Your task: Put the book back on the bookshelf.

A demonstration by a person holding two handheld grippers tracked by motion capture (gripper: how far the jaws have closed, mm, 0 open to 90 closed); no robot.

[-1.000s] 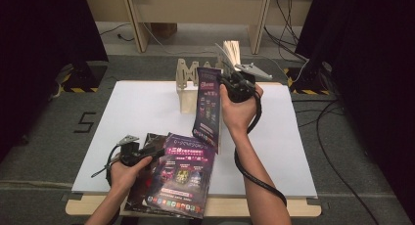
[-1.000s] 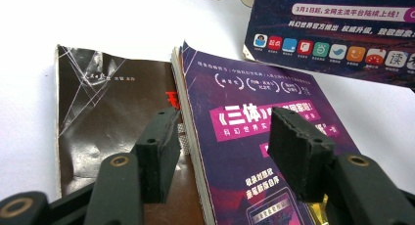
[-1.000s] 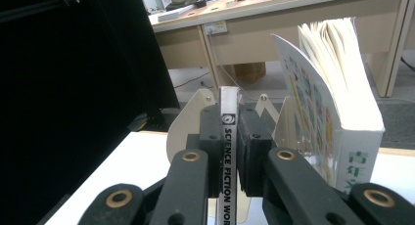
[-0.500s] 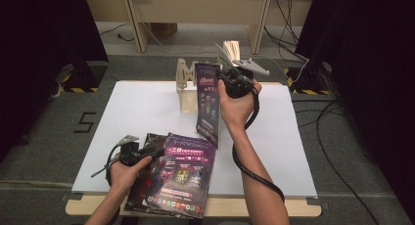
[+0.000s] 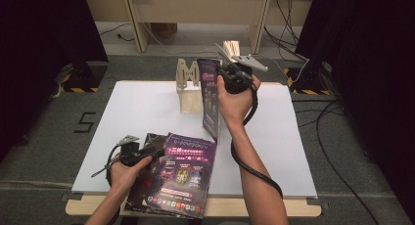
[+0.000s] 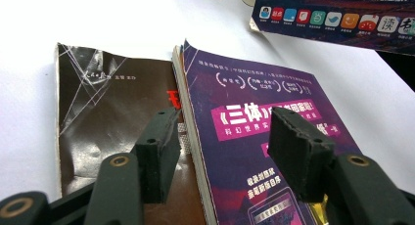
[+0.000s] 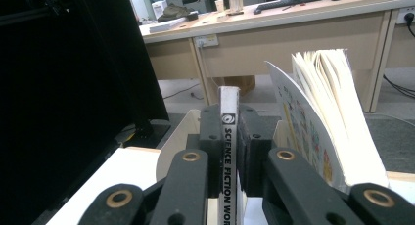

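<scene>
Above the far half of the white tabletop point(image 5: 147, 107), the right claw point(image 7: 229, 151) is clamped on the spine of a purple magazine point(image 5: 210, 98) (spine lettering reads "SCIENCE FICTION"), which hangs upright just beside a wooden rack point(image 5: 188, 88). An open book point(image 7: 328, 122) fans its pages to one side. At the near edge, the left claw point(image 6: 222, 146) stands wide open, gripping nothing, its jaws straddling the spine edge of a second purple magazine point(image 6: 254, 132) lying atop a dark brown one point(image 6: 107, 117). Beyond: grey floor, wooden desks, black curtains.
</scene>
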